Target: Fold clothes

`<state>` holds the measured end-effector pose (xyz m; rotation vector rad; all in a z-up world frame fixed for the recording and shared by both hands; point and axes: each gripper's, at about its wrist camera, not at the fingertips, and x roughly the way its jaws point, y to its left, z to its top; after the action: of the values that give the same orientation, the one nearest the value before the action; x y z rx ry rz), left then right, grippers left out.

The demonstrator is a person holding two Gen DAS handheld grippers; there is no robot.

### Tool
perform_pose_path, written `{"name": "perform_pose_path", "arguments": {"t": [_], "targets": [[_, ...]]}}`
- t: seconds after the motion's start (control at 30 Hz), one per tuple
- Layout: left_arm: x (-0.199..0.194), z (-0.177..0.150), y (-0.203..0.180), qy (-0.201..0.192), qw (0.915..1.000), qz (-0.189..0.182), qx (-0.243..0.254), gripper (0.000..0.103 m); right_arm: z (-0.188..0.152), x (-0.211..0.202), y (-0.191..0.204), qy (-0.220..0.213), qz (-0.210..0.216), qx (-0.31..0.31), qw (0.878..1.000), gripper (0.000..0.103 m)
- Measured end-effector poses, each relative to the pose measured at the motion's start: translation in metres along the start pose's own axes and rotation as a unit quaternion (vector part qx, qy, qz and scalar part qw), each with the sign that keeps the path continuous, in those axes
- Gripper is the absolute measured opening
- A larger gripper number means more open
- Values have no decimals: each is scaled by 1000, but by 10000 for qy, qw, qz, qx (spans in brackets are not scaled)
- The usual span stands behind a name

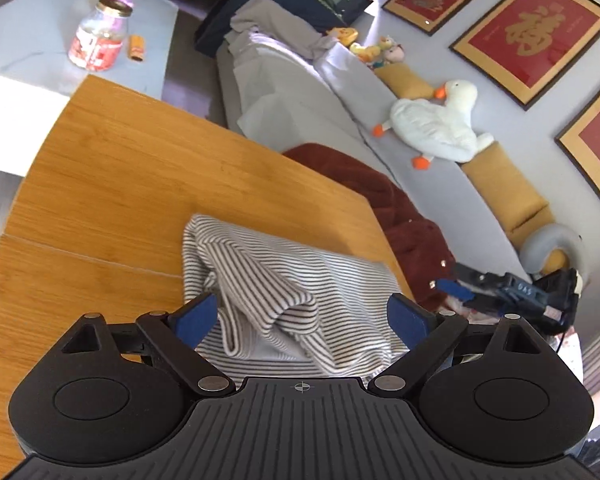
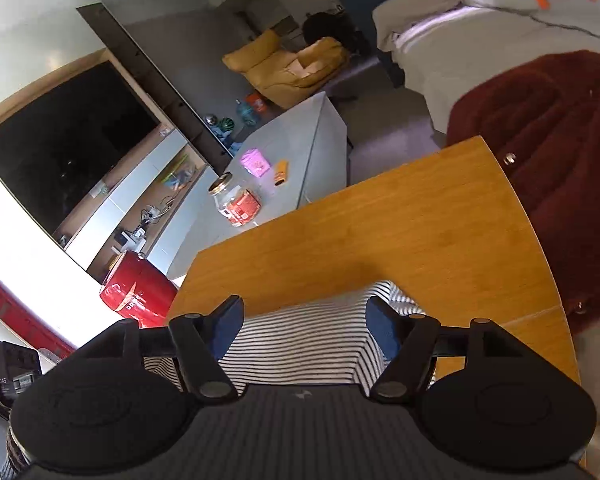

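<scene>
Bright daylight, soft shadow on the wooden table (image 2: pixel 400 232), strong fisheye bending and edge blur.

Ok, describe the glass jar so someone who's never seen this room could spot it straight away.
Find the pale grey table beyond the wooden table. The glass jar stands on it beside a small orange box. It is the only clear container there, with a red label and gold lid.

Worktop (image 1: pixel 100 184): warm wood grain, smooth, faint sheen. Striped garment (image 1: pixel 284 280): soft knit cloth, matt. Left claw (image 1: pixel 306 318): matt black plastic, blue pads possibly rubbery. Jar (image 1: pixel 98 36): clear glass.
</scene>
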<state>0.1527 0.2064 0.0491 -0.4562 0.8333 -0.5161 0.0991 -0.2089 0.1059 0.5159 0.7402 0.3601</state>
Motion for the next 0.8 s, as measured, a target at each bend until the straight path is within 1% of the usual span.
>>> {"name": "perform_pose_path", "arguments": {"t": [0.03, 0.17, 0.23, 0.27, 0.3, 0.33, 0.37, 0.4, 0.43, 0.47, 0.5, 0.57, 0.63, 0.7, 0.8], "targets": [[-2, 2, -1, -1, 9999, -98, -135, 95, -4, 4, -2, 60, -100, -64, 9999, 69], [22, 1, 0, 190, 9990, 382, -95, 95, -33, 27, 2, 319, -613, -842, 9941, 71], [33, 0, 0, 246, 9983, 531, -41, 92, -47, 40, 0, 506, -668, -1046, 9910, 71], [37, -1, 0, 256, 9980, 576, -24, 89, -51, 43, 1, 541, -660, -1128, 9899, 71], [41, 0, -2, 250, 9978, 614, 31, 80, -51, 41, 4, 500, -630, -1212, 9894, 71], [45, 0, -4, 240, 9975, 652, 103, 74, -51, 40, 8, 458, -600, -1296, 9887, 66], [46, 0, -8, 213, 9971, 704, 219, 61, -51, 39, 11, 417, -570, -1379, 9879, 41], [47, 0, -13, 178, 9963, 762, 353, 54, -51, 38, 15, 375, -540, -1463, 9871, 33], [48, 0, -18, 143, 9953, 819, 487, 52, -51, 37, 18, 334, -510, -1546, 9861, 26], [45, 0, -23, 101, 9949, 824, 575, 42, -51, 36, 22, 292, -479, -1630, 9850, 21], [40, 0, -27, 56, 9946, 809, 645, 36, -51, 34, 25, 251, -449, -1713, 9839, 20], [30, 0, -36, -35, 9946, 733, 740, 31, -49, 28, 30, 176, -354, -1799, 9829, 19], [16, -3, -43, -128, 9954, 576, 754, 31, -45, 11, 29, 150, -168, -1654, 9860, 19], [5, -10, -51, -173, 9950, 505, 839, 31, -51, 1, 27, 176, -113, -1604, 9868, 19], [2, -23, -53, -129, 9940, 552, 935, 31, -60, -14, 24, 216, -31, -1528, 9880, 19]]}}
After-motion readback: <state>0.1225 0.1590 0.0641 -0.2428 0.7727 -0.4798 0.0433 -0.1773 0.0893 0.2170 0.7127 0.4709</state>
